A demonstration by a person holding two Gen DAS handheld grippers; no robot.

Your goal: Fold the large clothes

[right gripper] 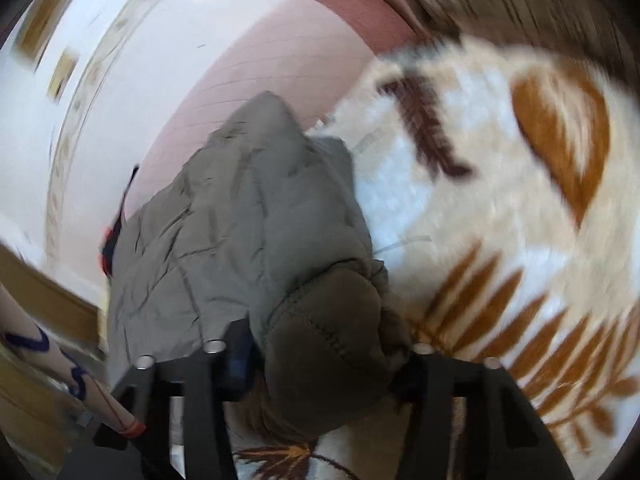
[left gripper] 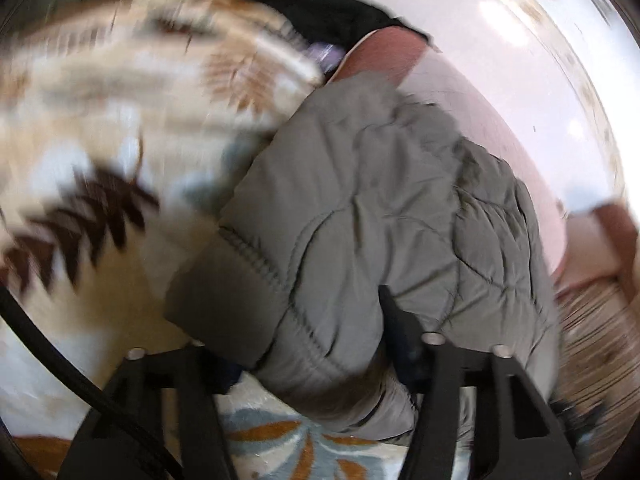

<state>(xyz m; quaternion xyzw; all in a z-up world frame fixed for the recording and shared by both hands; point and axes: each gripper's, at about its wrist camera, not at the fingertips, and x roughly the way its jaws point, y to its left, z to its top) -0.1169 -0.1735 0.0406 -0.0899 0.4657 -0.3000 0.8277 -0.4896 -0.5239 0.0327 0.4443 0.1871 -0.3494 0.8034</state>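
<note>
1. Left gripper (left gripper: 316, 364): jaws clenched on the grey quilted jacket (left gripper: 376, 208), fabric bunched between them near its ribbed cuff (left gripper: 224, 300), which hangs just left of the grip.
2. Right gripper (right gripper: 320, 364): jaws clenched on the same jacket (right gripper: 240, 232), holding a darker ribbed cuff (right gripper: 336, 352) that bulges between them.
3. Jacket itself: held up in both views, crumpled, stitch lines wavy; it rises away from each gripper. Both views motion-blurred.
4. Under the jacket: cream blanket w/ leaf print (right gripper: 500, 200), brown & orange fronds. In left view the blanket (left gripper: 100, 140) spreads to the left of the jacket; in right view, to the right of it.
5. Beyond the jacket, left view: black garment (left gripper: 320, 4) lies past the jacket's far end, on the blanket edge.
6. Behind the jacket: pink wall (right gripper: 280, 60) in right view, w/ thin horizontal lines; white ceiling (right gripper: 120, 80) further off.
7. Right view, low left of the jacket: pale tube w/ blue marks (right gripper: 60, 376), can't tell what it is.
</note>
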